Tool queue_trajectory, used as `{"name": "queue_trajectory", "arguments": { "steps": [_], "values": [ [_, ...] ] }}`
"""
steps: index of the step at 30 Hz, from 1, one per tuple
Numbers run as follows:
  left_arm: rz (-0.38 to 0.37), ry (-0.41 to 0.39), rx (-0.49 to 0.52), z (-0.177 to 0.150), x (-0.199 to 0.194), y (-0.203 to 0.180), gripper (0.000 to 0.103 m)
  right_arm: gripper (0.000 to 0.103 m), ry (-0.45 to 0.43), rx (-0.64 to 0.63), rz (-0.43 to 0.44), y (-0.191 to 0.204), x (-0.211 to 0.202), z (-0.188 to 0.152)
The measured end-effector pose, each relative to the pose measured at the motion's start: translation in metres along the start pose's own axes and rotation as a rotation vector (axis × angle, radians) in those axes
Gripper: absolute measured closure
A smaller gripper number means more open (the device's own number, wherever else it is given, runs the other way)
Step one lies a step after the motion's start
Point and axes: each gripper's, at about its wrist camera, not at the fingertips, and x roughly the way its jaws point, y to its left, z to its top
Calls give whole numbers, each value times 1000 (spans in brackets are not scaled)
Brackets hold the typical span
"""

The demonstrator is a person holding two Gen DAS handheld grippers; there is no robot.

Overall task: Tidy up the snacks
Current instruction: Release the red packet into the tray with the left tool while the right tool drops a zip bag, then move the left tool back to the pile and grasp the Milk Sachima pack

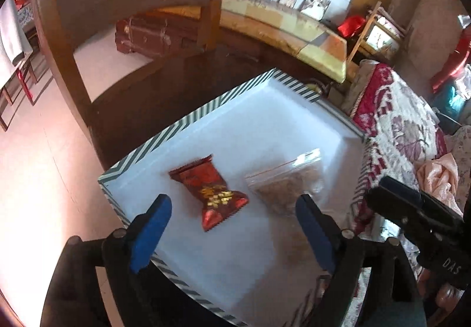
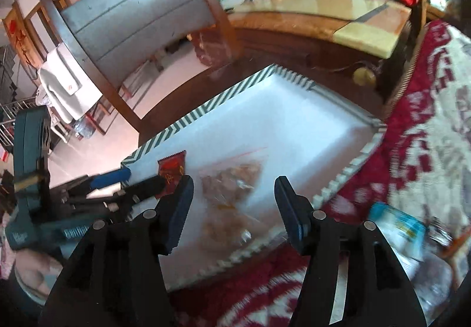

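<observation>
A white box with a green-striped rim point(image 1: 188, 121) lies open below both grippers. In it lie a red snack packet point(image 1: 210, 190) and a clear zip bag of brown snacks point(image 1: 287, 183). My left gripper point(image 1: 232, 221) is open and empty, hovering just above the red packet. My right gripper point(image 2: 234, 203) is open and empty above the zip bag point(image 2: 232, 183); the red packet point(image 2: 172, 171) shows left of it. The left gripper point(image 2: 123, 180) appears in the right wrist view, and the right gripper point(image 1: 412, 209) at the right edge of the left wrist view.
The box point(image 2: 206, 106) rests on a red and white patterned cloth point(image 2: 426, 121). A blue-and-white packet point(image 2: 397, 224) lies on the cloth at right. A wooden chair point(image 2: 132, 18) stands behind the box. A long table with clutter point(image 1: 294, 21) lies further back.
</observation>
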Motion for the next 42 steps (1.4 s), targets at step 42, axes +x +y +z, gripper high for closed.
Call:
{"name": "queue_trajectory", "arguments": {
  "steps": [42],
  "values": [
    [-164, 119, 315, -50, 12, -182, 4, 45, -28, 265, -264, -140, -133, -164]
  ]
}}
